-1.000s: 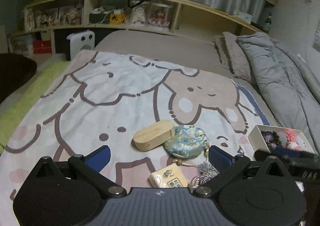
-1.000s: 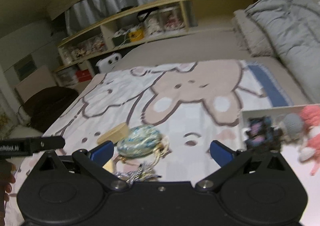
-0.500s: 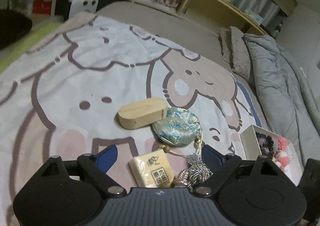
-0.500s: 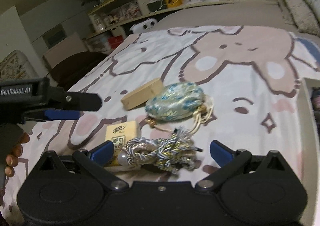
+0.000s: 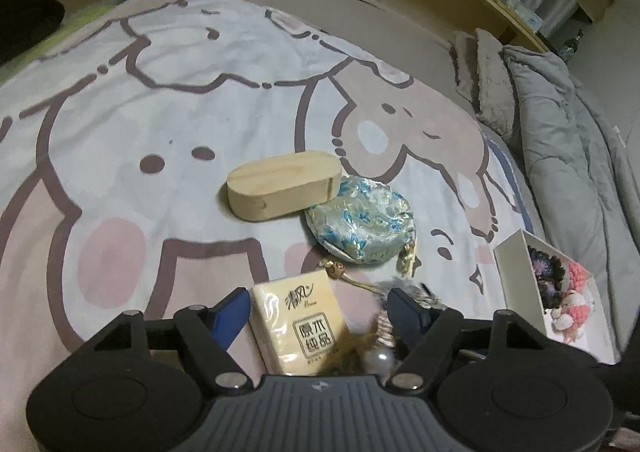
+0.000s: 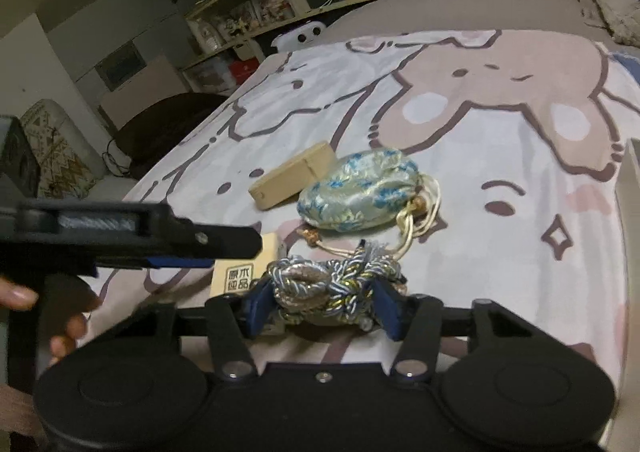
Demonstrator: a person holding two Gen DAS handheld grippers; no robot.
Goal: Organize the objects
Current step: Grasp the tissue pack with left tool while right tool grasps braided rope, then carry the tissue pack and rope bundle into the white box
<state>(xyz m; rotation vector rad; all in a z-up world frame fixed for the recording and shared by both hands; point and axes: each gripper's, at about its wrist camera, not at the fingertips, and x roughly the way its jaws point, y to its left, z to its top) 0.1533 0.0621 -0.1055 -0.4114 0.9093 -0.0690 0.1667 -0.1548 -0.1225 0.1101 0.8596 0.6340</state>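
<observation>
My right hand-held gripper has just been closing, and its blue pads now press on both ends of the knotted silver-blue cord bundle, which lies on the cartoon blanket spread over the bed. My left hand-held gripper has also been closing; its jaws stand half-wide around the yellow tissue pack, the left pad just beside the pack's edge and the right pad still apart from it, so nothing is gripped there. The pack lies flat on the blanket, touching the cord bundle. Just beyond them sits the blue floral pouch with its cream drawstring, and against its far left side the oval wooden box. To the right, well apart, a white box holds crocheted pieces. In the right view my left hand grips its black handle.
</observation>
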